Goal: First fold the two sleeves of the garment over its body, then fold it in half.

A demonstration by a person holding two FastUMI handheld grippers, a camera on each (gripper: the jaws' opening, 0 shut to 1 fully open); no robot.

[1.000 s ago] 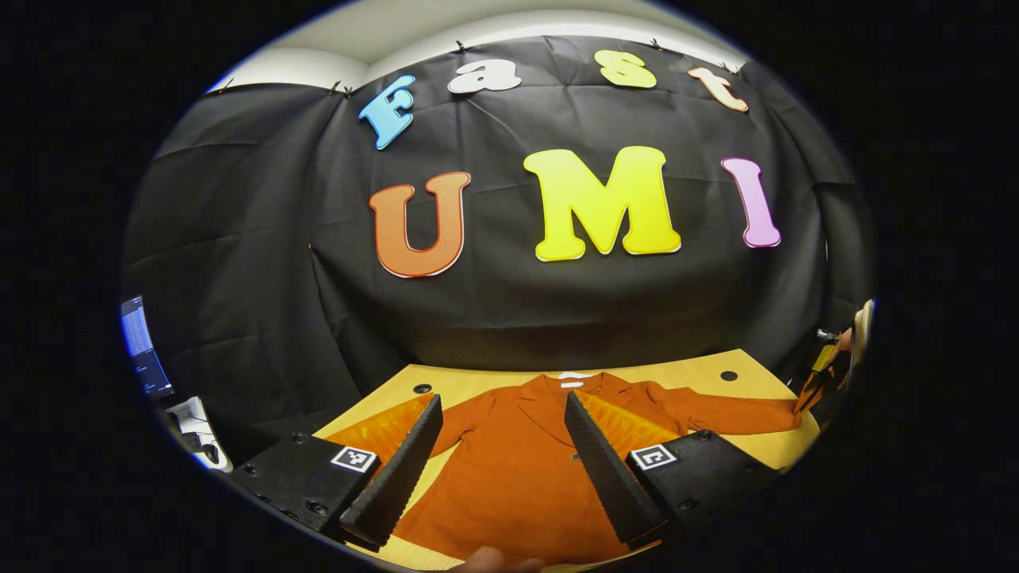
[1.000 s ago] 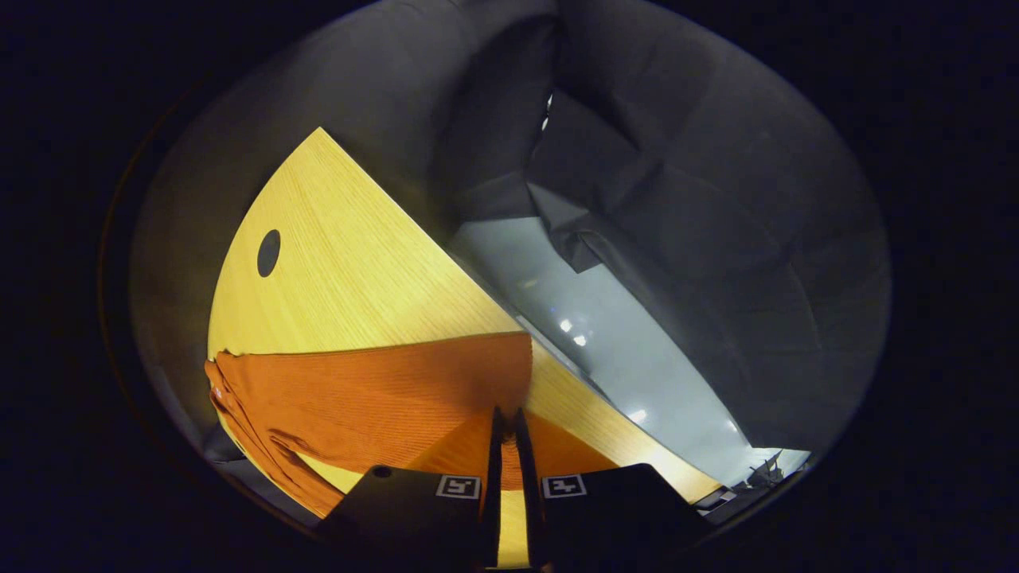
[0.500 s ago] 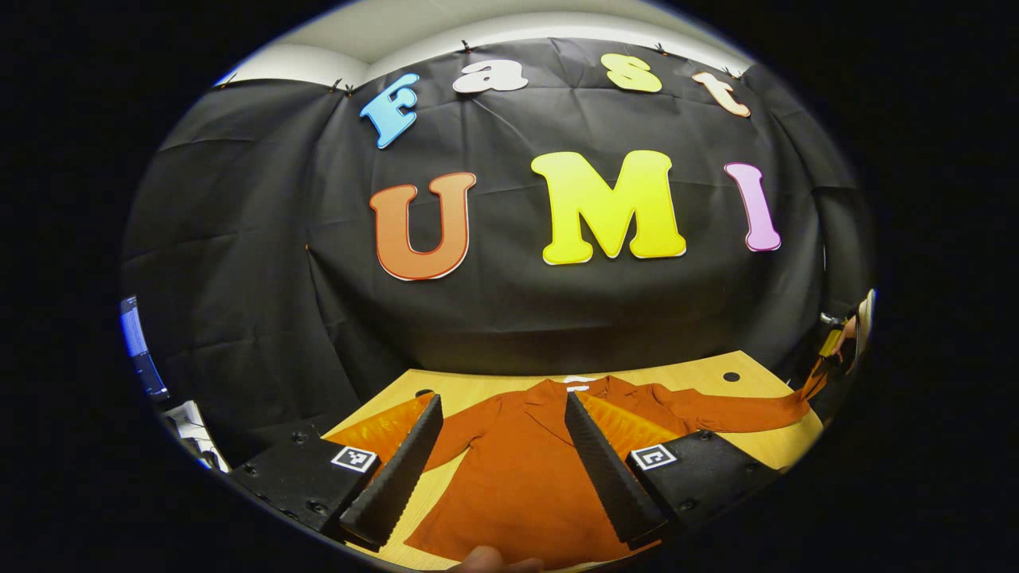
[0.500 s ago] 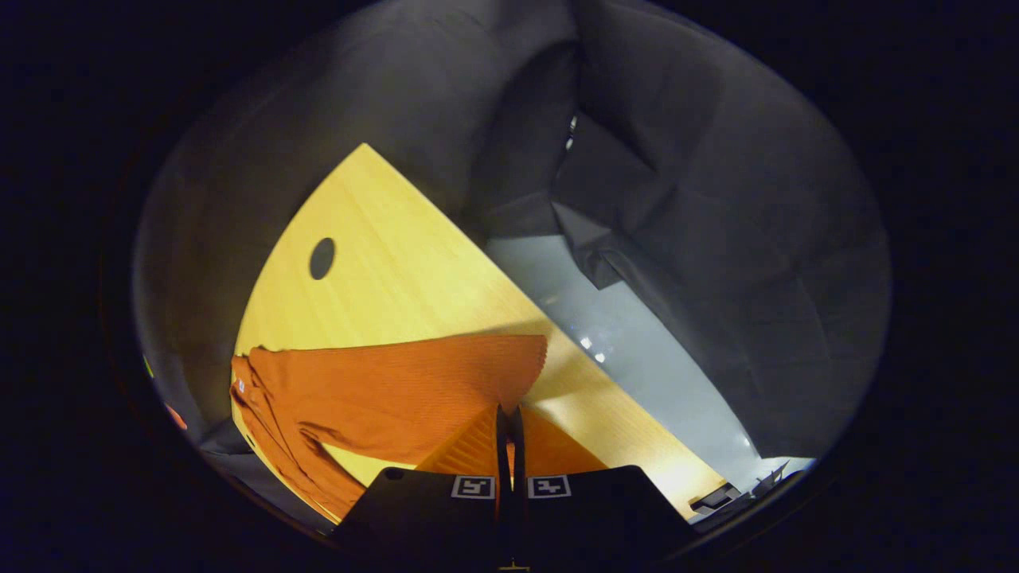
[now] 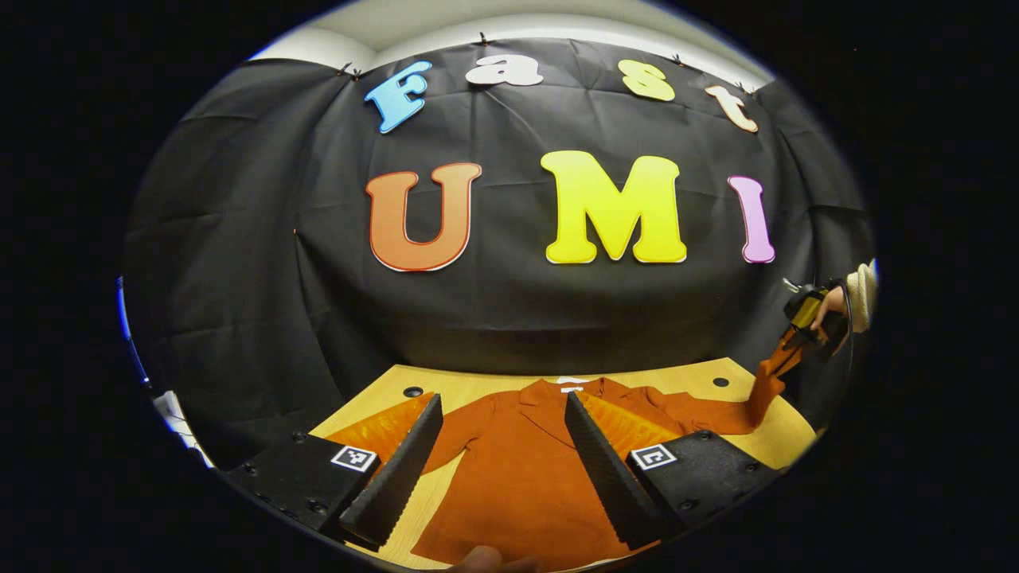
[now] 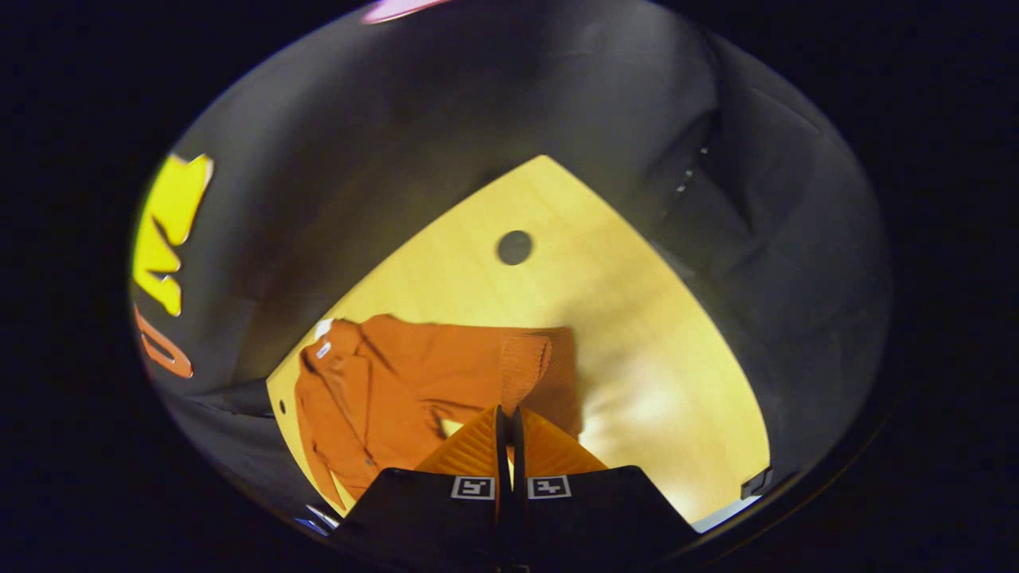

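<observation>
**Booth counter with garment, right sleeve lifted**

A black cloth wall (image 5: 239, 239) backs a light wooden counter (image 5: 478, 383) with round dark holes near its far corners (image 6: 514, 247). An orange garment (image 5: 525, 469) lies flat on the counter, collar toward the wall, its front facing up.

Left tongs (image 5: 501, 458): the fingers stand wide apart, above the near part of the garment body, with nothing between them. In the left gripper view, one finger (image 5: 398, 469) overlaps the garment's left sleeve region and the other (image 5: 605, 469) overlaps the right chest.

Right tongs (image 6: 506, 434): the fingers are pressed together with only a thin slit between them. In the left gripper view, the right tongs (image 5: 784, 358) appear at the far right, held by a hand (image 5: 832, 306) with a pale cuff, and grip the end of the right sleeve (image 5: 716, 414). The sleeve end rises off the counter to the tongs; the rest of the sleeve trails down to the shoulder. In the right gripper view, the sleeve cuff (image 6: 525, 362) hangs just beyond the fingertips, over the garment's edge.
</observation>
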